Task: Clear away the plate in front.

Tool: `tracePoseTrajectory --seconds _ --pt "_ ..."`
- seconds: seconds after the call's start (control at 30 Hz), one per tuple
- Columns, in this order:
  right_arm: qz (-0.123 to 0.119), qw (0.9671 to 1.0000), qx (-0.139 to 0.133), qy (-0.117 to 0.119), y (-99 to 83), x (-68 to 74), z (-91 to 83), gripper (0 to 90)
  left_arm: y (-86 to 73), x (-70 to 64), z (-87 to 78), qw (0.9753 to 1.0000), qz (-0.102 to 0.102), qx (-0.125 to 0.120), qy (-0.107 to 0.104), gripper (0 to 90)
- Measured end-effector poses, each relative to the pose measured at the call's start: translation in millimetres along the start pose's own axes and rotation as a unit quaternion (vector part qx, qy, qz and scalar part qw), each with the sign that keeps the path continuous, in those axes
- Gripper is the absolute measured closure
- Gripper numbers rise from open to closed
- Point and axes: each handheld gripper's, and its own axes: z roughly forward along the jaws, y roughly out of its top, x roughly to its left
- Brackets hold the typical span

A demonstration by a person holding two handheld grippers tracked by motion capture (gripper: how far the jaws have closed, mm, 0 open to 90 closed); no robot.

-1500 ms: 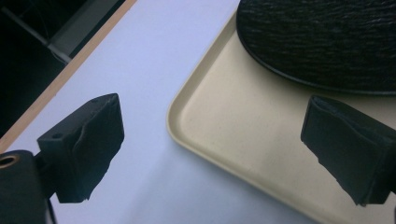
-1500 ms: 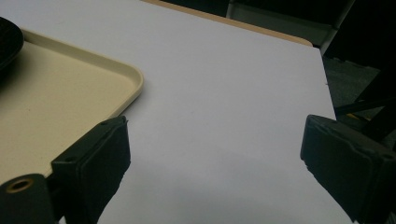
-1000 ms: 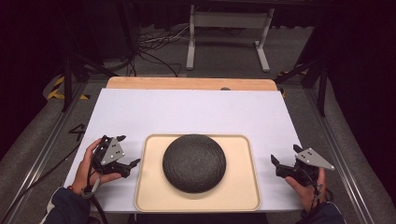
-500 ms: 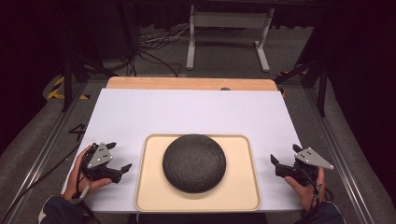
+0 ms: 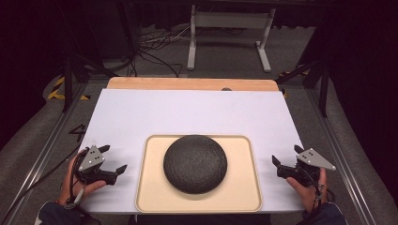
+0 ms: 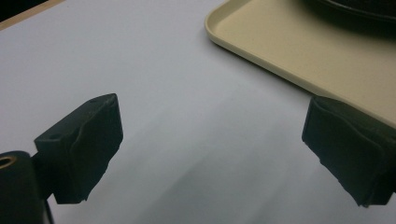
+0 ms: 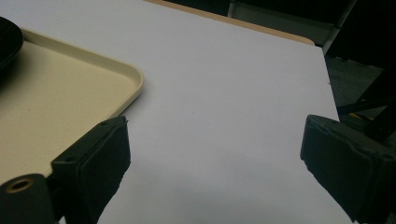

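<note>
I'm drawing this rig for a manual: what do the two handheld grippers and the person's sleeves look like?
Both the left gripper and the right gripper are black, each with two blocky black jaws and a grey three-cornered plate on top. A dark cable trails from each past the wrist. The sleeves look dark blue.

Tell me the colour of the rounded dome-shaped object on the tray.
The dome-shaped object is dark charcoal black with a speckled matte surface, clearest in the high view.

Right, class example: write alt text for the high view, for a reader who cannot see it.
A dark domed object sits on a beige tray at the near edge of a white table. A person's hands hold two open grippers, the left gripper and right gripper, either side of the tray, touching nothing.
</note>
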Motion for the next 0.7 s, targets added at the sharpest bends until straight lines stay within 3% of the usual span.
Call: tracePoseTrajectory --seconds 0.23,0.33,0.7 --pt "-0.001 1.0 -0.002 0.0 -0.1 -1.3 -1.0 8.4 1.2 -0.9 0.1 1.0 -0.003 -0.001 -0.002 6.3" --pt "-0.004 1.0 -0.002 -0.001 0.7 -0.8 -1.1 8.4 0.8 -1.0 -0.4 1.0 0.007 0.002 -0.004 6.3" --pt "-0.013 0.9999 0.002 0.003 1.5 3.1 -0.2 8.4 2.5 -1.8 -1.0 0.9999 0.01 -0.003 -0.002 6.4"
